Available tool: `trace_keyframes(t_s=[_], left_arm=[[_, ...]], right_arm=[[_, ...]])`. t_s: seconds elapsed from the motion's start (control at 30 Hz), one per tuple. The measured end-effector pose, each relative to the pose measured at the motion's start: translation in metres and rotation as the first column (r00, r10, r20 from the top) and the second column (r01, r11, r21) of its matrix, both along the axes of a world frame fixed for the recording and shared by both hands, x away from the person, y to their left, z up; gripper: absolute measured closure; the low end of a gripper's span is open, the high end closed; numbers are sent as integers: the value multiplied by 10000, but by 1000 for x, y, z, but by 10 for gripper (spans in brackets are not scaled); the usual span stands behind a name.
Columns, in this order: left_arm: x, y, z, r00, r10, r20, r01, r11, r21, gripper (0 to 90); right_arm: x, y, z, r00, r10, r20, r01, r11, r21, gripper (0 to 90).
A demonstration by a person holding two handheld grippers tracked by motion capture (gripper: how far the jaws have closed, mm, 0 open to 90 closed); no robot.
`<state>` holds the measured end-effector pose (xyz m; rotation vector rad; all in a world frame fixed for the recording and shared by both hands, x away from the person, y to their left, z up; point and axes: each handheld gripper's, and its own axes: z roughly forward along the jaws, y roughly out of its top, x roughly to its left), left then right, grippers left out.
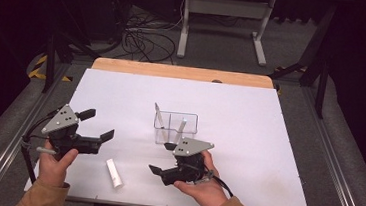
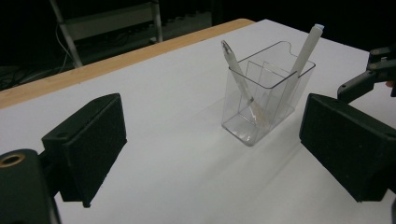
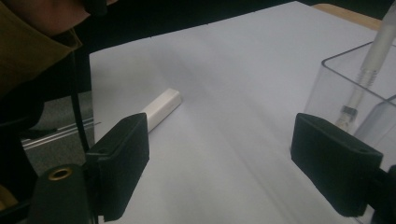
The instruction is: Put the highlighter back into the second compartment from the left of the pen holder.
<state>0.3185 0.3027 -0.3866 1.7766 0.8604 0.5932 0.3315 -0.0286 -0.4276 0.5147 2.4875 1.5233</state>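
The work in hand looks like gathering pens into the clear holder [image 1: 175,128], which stands near the middle of the white tabletop [image 1: 248,139] and already carries two pens [image 2: 239,77], one leaning in each side. The white marker [image 1: 114,173] still lies flat on the tabletop, nearer the person than the holder and off to its left, roughly between the two hands.

I judge the marker light and rigid, with a smooth plastic barrel that could roll or slide away under a sideways push. The best hold is probably across the middle of the barrel, fingers set square to its length, so that it neither pivots nor squirts out. The holder itself seems light and easy to tip.

The right gripper [image 1: 162,157] sits just in front of the holder on the person's side, turned leftward toward the marker, its fingers [image 3: 122,158] spread apart with nothing between them. The left gripper [image 1: 97,124] hovers left of the holder, pointing at it, its fingers [image 2: 88,144] likewise wide and empty.
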Motion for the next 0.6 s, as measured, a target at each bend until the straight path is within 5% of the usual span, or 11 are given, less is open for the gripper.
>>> trace_keyframes(t_s=[0.2, 0.6], left_arm=[[0, 1, 0, 10000, 5, 23, -5, 10000, -1, 81], [-1, 1, 0, 10000, 32, 12, -32, 10000, -34, 82]], right_arm=[[-6, 21, -12, 9995, 312, -47, -313, 9994, -124, 214], [-15, 50, -30, 9967, 674, -449, -653, 9967, 477, 262]])
